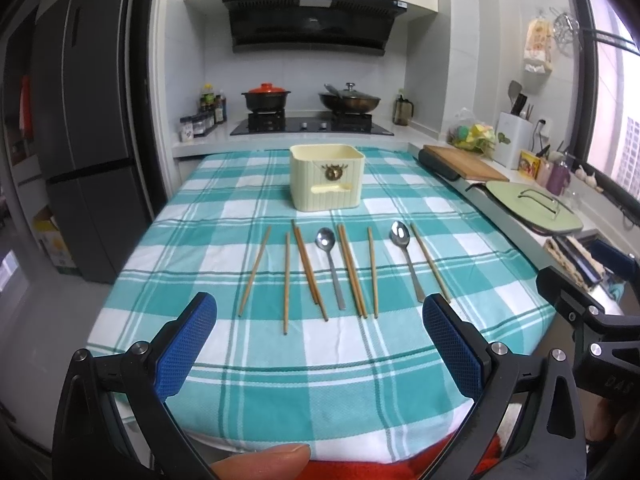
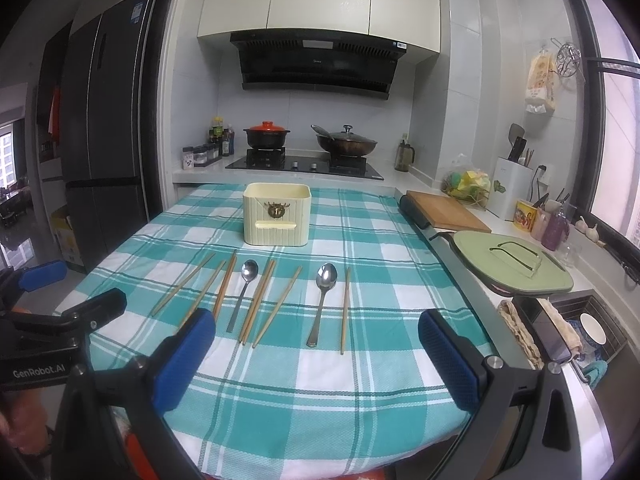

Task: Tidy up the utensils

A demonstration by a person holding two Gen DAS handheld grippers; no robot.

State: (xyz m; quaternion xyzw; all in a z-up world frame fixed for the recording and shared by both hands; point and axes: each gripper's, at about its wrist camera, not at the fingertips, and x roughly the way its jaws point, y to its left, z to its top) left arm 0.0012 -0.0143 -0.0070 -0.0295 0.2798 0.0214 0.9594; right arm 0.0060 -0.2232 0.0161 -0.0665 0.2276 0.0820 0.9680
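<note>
Two spoons (image 1: 330, 266) and several chopsticks (image 1: 310, 270) lie in a row on our checked tablecloth (image 1: 224, 216), before the cream holder (image 1: 326, 178). We hold the left gripper (image 1: 320, 340) and right gripper (image 2: 316, 354) wide open near the table's front edge, touching nothing.

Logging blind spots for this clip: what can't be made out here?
- Cream holder interior: both wrist views, its front wall hides the bottom.
- Spice jar labels: too small in both.
- Sink contents: right wrist view, cut by the edge.
- Table front edge: hidden by both tongs.
</note>
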